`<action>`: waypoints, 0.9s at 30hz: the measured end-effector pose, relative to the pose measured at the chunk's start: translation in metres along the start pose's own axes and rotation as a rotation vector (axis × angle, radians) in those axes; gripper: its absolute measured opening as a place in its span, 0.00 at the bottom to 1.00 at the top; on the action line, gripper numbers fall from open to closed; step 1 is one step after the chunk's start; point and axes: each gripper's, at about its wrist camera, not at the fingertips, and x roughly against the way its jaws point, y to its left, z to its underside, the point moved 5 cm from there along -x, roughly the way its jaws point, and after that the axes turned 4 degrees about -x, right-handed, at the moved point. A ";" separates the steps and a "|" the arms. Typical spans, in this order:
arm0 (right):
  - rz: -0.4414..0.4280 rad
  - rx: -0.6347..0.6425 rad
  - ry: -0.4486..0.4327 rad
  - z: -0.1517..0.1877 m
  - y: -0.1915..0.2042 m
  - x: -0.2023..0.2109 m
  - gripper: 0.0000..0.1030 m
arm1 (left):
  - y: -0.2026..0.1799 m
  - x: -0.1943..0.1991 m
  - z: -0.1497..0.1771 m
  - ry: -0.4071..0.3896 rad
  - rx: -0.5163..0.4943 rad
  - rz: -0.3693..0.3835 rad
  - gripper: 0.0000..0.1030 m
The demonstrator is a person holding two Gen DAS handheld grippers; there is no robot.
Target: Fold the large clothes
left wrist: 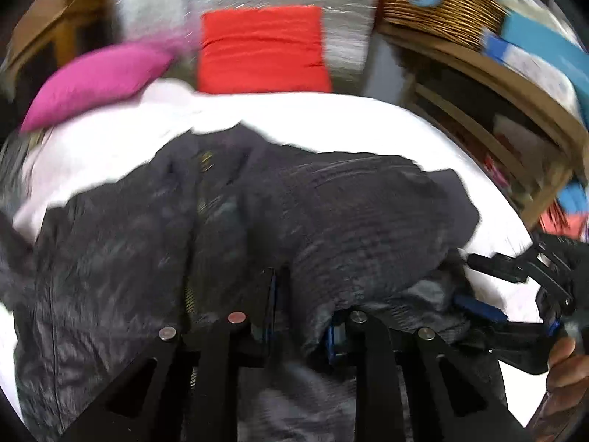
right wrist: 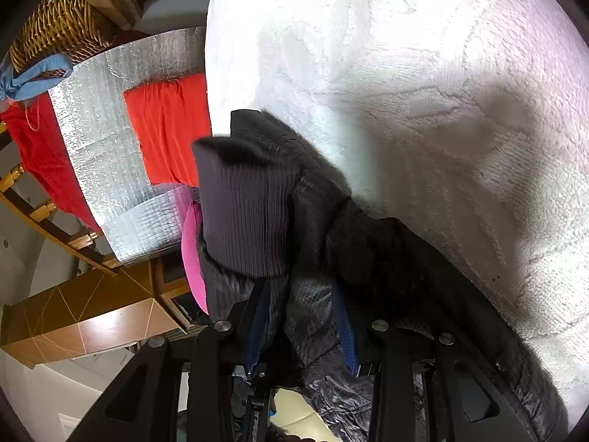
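**Jacket gripped at both ends, fold barely begun**

Your dark grey quilted jacket (left wrist: 228, 221) lies spread across the white textured bedspread (left wrist: 331, 118), zip running up its middle and its ribbed knit hem bunched toward the right. No clean fold line shows yet, so I judge the work to be at an early stage: the body is open and rumpled, and the sleeves and the halving are probably all ahead of you.

Your left claw (left wrist: 302, 316) stands narrow, with the shiny shell fabric pinched between its blue-lined fingers; the picture is blurred, yet cloth clearly fills the gap. Your right claw (right wrist: 302, 316) is closed on a fold of the same jacket (right wrist: 316, 250), and the ribbed band (right wrist: 243, 213) rises stiffly above it, lifted clear of the bedspread (right wrist: 423, 92).

The shell is thin, glossy, stitched in small squares and likely slippery; the knit band is matt, ridged and holds its shape. The bedspread is nubby and soft. Beyond the bed sit a magenta cushion (left wrist: 99, 81), an orange-red folded cloth (left wrist: 261, 51) and a woven wicker basket (left wrist: 441, 11).
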 end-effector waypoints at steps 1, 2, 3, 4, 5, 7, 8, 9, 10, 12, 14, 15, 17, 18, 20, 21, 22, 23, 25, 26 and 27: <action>0.000 -0.001 0.001 0.000 0.000 0.000 0.38 | 0.008 -0.001 0.003 0.014 0.028 0.006 0.22; -0.001 0.000 0.004 0.000 0.000 0.000 0.38 | 0.016 -0.003 0.007 0.031 0.055 0.017 0.24; -0.001 0.002 0.012 0.001 0.000 -0.002 0.38 | 0.026 -0.005 0.014 0.058 0.092 0.035 0.25; 0.000 0.006 0.018 0.002 0.001 -0.003 0.38 | 0.034 -0.007 0.020 0.076 0.119 0.051 0.26; 0.003 0.013 0.024 0.002 0.001 -0.004 0.38 | 0.041 -0.007 0.027 0.093 0.146 0.067 0.32; 0.010 0.029 0.032 0.005 0.003 -0.007 0.38 | 0.049 -0.005 0.039 0.110 0.166 0.061 0.49; 0.014 0.035 0.031 0.006 0.004 -0.007 0.38 | 0.053 -0.001 0.046 0.118 0.170 0.047 0.59; 0.015 0.036 0.031 0.007 0.004 -0.008 0.38 | 0.054 0.003 0.050 0.123 0.166 0.039 0.62; 0.015 0.033 0.032 0.007 0.004 -0.008 0.38 | 0.054 0.005 0.052 0.128 0.160 0.031 0.67; 0.011 0.025 0.032 0.009 0.003 -0.009 0.38 | 0.050 0.015 0.053 0.134 0.138 0.012 0.69; 0.015 0.021 0.024 0.010 0.002 -0.010 0.38 | 0.042 0.027 0.046 0.116 0.098 -0.021 0.69; 0.017 0.023 0.019 0.009 0.002 -0.010 0.38 | 0.036 0.035 0.040 0.095 0.064 -0.052 0.69; 0.021 0.024 0.012 0.008 0.001 -0.010 0.38 | 0.023 0.052 0.025 0.033 -0.016 -0.120 0.72; 0.017 0.016 0.013 0.007 0.001 -0.010 0.38 | 0.013 0.060 0.018 -0.005 -0.060 -0.155 0.75; 0.012 0.009 0.019 0.006 0.002 -0.012 0.38 | -0.004 0.069 0.008 -0.060 -0.135 -0.190 0.83; 0.009 0.005 0.023 0.006 0.002 -0.012 0.38 | -0.012 0.070 0.006 -0.075 -0.176 -0.216 0.83; 0.007 0.002 0.026 0.006 0.001 -0.012 0.38 | -0.018 0.069 0.003 -0.083 -0.207 -0.244 0.83; 0.002 -0.003 0.030 0.005 0.000 -0.011 0.38 | -0.023 0.066 -0.002 -0.091 -0.235 -0.271 0.83; -0.004 -0.013 0.039 0.003 0.000 -0.012 0.38 | -0.034 0.057 -0.007 -0.092 -0.300 -0.324 0.83; -0.006 -0.014 0.042 0.002 -0.001 -0.011 0.38 | -0.039 0.046 -0.009 -0.068 -0.336 -0.350 0.83; -0.010 -0.014 0.046 0.002 0.000 -0.011 0.38 | -0.041 0.036 -0.009 -0.048 -0.363 -0.366 0.83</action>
